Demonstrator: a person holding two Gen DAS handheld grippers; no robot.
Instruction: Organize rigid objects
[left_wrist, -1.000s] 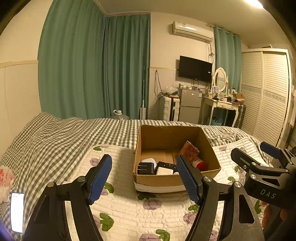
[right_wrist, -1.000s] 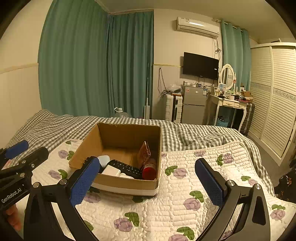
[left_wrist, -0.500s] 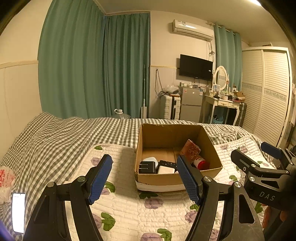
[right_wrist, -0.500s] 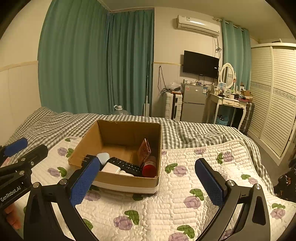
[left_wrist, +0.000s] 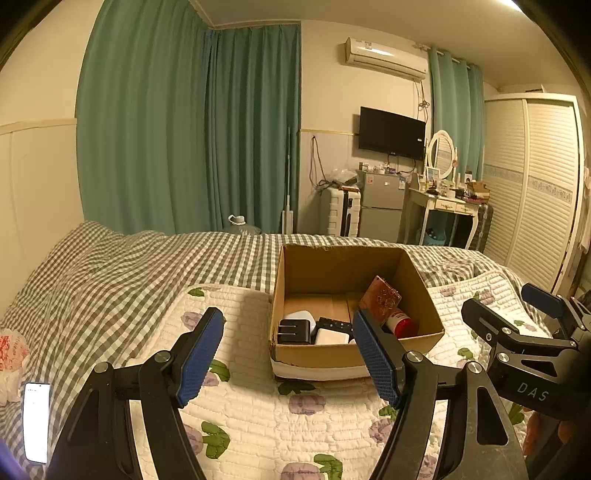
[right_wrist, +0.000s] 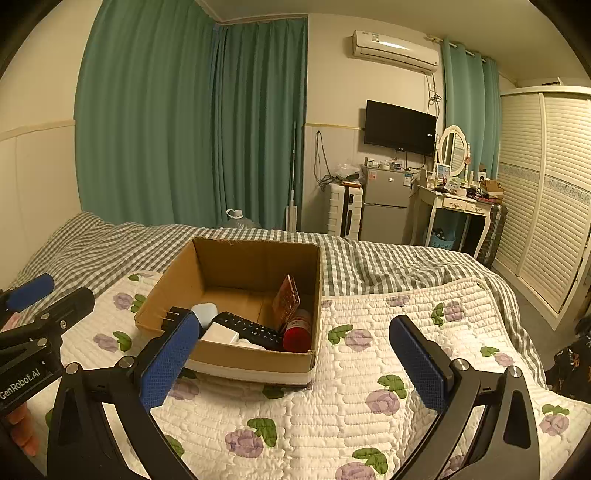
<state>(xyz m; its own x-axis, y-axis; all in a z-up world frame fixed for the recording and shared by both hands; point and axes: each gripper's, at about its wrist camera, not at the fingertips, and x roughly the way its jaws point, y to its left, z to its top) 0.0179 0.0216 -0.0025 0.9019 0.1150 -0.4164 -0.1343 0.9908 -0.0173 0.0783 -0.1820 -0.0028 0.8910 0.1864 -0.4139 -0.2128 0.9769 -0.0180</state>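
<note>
Left gripper (left_wrist: 288, 356) wide open, empty, above floral quilt (left_wrist: 258, 417). Right gripper (right_wrist: 291, 363) likewise spread, touching nothing. Cardboard box (right_wrist: 229, 354) just beyond fingertips, holding remote (right_wrist: 251, 329), red can (right_wrist: 297, 331), black charger (left_wrist: 293, 331)

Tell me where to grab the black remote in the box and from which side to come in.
Grip the remote across its narrow width near the middle, coming from above with the right gripper. It lies flat and slanted in the cardboard box, with the white block beside it and the red can at its end, so side access looks blocked by walls and neighbours.
</note>
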